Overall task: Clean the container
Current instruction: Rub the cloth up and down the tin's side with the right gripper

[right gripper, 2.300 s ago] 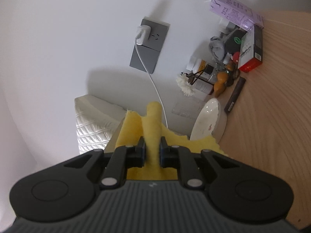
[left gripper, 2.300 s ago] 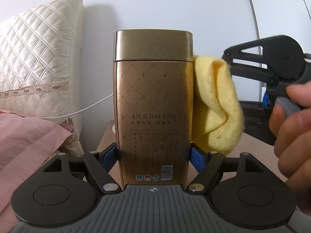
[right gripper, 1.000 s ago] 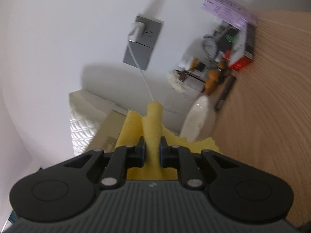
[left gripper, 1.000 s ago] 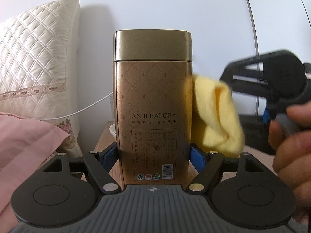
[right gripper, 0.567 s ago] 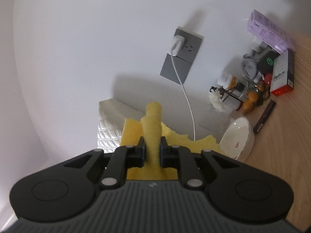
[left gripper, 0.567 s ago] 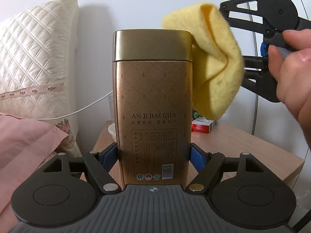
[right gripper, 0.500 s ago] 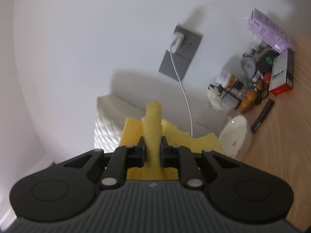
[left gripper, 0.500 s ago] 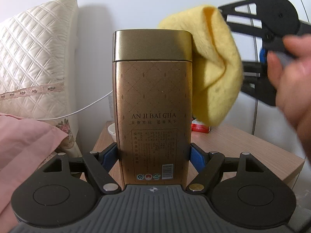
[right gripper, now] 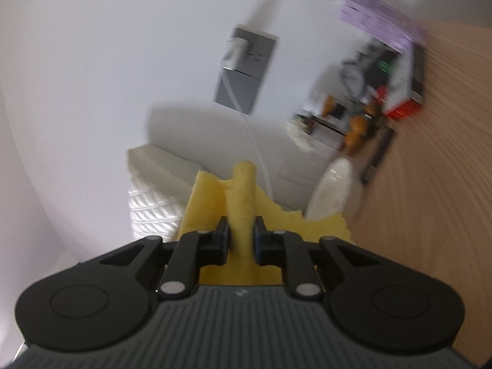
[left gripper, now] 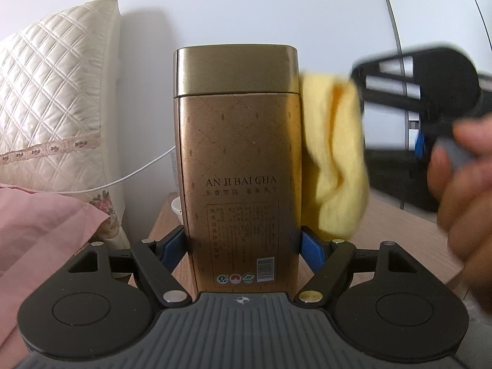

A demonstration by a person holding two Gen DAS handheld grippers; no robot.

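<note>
A tall gold tea tin (left gripper: 236, 166) marked AN JI BAI CHA stands upright in the left wrist view, with my left gripper (left gripper: 241, 247) shut on its lower sides. A folded yellow cloth (left gripper: 335, 160) presses against the tin's right side, just below the lid. My right gripper (right gripper: 241, 236) is shut on that yellow cloth (right gripper: 243, 196); in the left wrist view it shows blurred at the right with a person's hand (left gripper: 461, 190) around its handle.
A quilted cream pillow (left gripper: 55, 113) and pink bedding (left gripper: 37, 224) lie at the left. A wooden bedside table (left gripper: 399, 233) sits behind the tin, carrying a white bowl (right gripper: 332, 196), boxes and small bottles (right gripper: 390, 92). A wall socket with a white cable (right gripper: 246, 70) is above.
The right gripper and the yellow cloth came down from beside the tin's lid to its upper right side. The left gripper and the tin have stayed put.
</note>
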